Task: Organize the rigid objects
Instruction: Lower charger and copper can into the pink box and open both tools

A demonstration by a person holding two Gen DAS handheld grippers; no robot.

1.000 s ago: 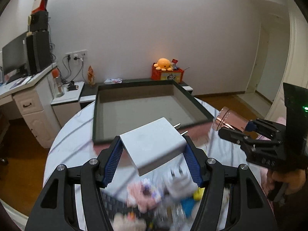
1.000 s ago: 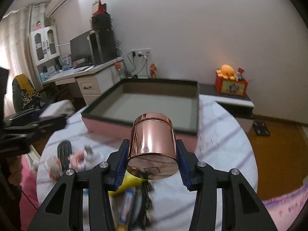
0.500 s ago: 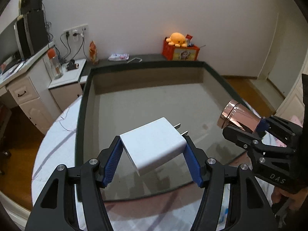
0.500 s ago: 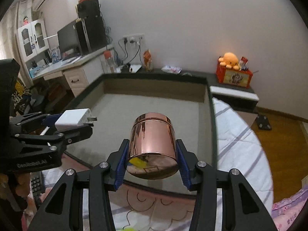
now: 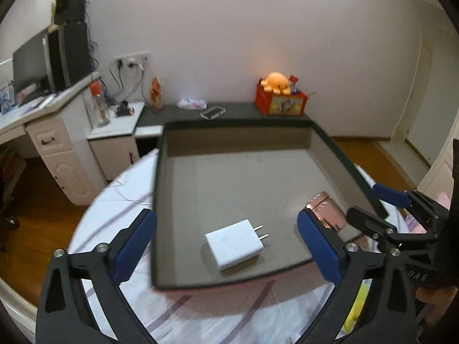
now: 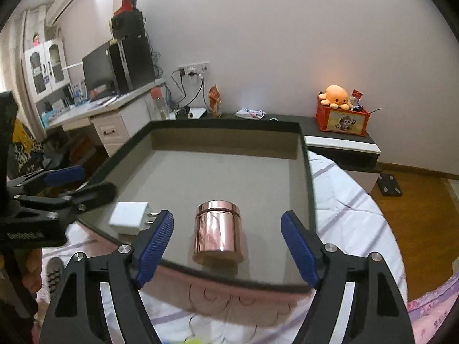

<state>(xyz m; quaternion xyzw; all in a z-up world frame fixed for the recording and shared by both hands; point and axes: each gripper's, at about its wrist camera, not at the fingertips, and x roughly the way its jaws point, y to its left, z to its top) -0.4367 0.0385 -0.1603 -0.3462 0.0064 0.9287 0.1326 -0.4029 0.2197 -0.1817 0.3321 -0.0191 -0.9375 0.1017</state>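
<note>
A white plug charger (image 5: 234, 243) lies on the grey floor of the dark-rimmed box (image 5: 229, 183), near its front wall. My left gripper (image 5: 226, 246) hangs over it with its jaws opening wide, pads clear of the charger. A copper-coloured tin (image 6: 217, 233) lies on its side in the box (image 6: 229, 172), close to the front rim. My right gripper (image 6: 228, 248) is opening too, the tin between its pads but untouched. The charger (image 6: 129, 215) shows left of the tin; the tin (image 5: 325, 209) shows at the right in the left wrist view.
The box sits on a round table with a white striped cloth (image 6: 352, 215). A remote and small items (image 6: 53, 272) lie on the cloth at the lower left. A red crate with an orange plush (image 5: 279, 97) and a desk (image 5: 43, 132) stand behind.
Both grippers moved forward over the box and opened. The charger dropped from the left gripper onto the box floor, and the tin dropped from the right gripper beside it.
</note>
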